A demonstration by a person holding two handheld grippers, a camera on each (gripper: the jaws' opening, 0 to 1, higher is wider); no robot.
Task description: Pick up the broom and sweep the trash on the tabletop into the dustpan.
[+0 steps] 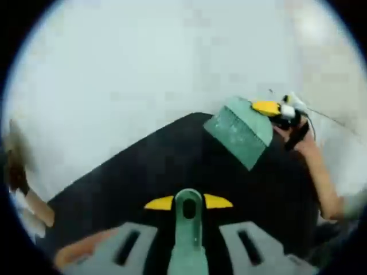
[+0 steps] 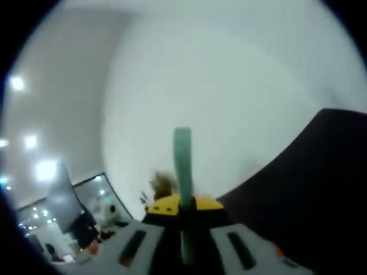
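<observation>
Overhead, mostly: both views tilt up past a black tabletop [image 1: 189, 160] toward a pale wall.

Count: two tongs, two green tools. Left tongs [image 1: 188, 201] are clamped on a green handle [image 1: 188, 240] with a hanging hole at its tip; which tool it belongs to I cannot tell. In the left gripper view the right tongs [image 1: 269, 107], yellow-tipped, carry the green dustpan [image 1: 241, 130] above the tabletop's far corner, tilted, contents not visible. In the right gripper view the right tongs [image 2: 182, 205] pinch its upright stem [image 2: 183, 166].

Tabletop edge runs diagonally; bare black surface between both tools.
</observation>
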